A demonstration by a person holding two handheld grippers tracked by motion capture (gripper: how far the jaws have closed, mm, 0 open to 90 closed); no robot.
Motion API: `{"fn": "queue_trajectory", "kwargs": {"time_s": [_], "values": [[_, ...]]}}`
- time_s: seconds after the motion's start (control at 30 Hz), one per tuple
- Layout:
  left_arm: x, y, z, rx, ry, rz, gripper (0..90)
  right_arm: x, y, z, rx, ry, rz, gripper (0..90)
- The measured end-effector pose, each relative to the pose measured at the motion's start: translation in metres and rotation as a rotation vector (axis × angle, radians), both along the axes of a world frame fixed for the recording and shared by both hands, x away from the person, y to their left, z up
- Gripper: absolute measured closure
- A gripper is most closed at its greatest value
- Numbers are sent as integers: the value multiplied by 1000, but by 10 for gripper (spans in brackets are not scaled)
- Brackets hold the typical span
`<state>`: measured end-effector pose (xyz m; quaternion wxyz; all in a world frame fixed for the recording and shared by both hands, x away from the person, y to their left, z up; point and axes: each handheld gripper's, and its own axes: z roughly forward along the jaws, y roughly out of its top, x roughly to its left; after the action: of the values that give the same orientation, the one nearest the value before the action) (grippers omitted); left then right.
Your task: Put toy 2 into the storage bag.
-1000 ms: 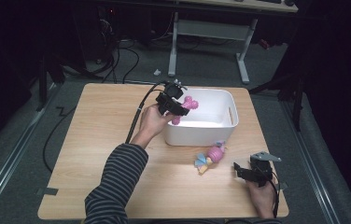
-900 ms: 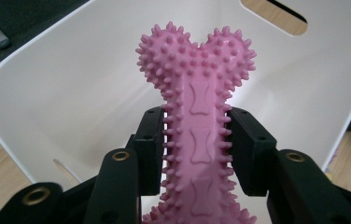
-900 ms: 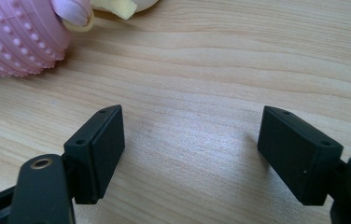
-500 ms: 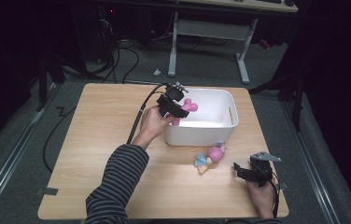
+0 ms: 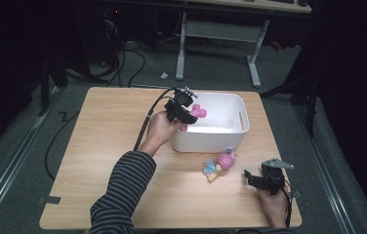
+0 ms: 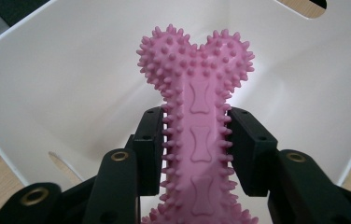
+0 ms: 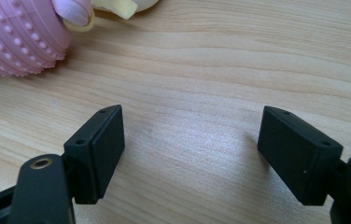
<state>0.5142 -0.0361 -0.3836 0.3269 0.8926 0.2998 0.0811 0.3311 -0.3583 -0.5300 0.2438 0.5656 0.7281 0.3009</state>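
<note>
A pink spiky bone toy [image 6: 197,116] is clamped by its shaft between the pads of my left gripper [image 6: 196,149], which is shut on it. In the high view that left gripper [image 5: 185,113] holds the pink bone toy [image 5: 195,114] over the left end of the white bin [image 5: 220,139], above its inside. A small doll toy [image 5: 220,165] with a pink bumpy head and blue and yellow body lies on the table in front of the bin. My right gripper [image 5: 251,178] rests low near the table's front right, open, jaws bare. The doll's pink head [image 7: 17,39] lies ahead of the right gripper [image 7: 190,149].
The wooden table [image 5: 103,146] has wide free room on its left half. A black cable [image 5: 145,124] trails from the left gripper over the table. Beyond the table are a dark floor, cables and a white desk frame [image 5: 215,34].
</note>
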Motion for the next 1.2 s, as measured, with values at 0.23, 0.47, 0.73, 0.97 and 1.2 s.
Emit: {"fn": "queue_trajectory", "kwargs": {"time_s": [0.23, 0.47, 0.73, 0.97, 1.2], "values": [[1, -2, -3, 16, 2, -2, 579, 0, 0, 0, 0, 0, 0, 230], [1, -3, -7, 22, 22, 1, 574, 0, 0, 0, 0, 0, 0, 230], [-3, 5, -2, -11, 6, 3, 503, 0, 0, 0, 0, 0, 2, 231], [-14, 24, 19, -95, -38, 21, 464, 0, 0, 0, 0, 0, 2, 231], [-28, 51, 29, -137, -67, 45, 432, 0, 0, 0, 0, 0, 1, 232]]}}
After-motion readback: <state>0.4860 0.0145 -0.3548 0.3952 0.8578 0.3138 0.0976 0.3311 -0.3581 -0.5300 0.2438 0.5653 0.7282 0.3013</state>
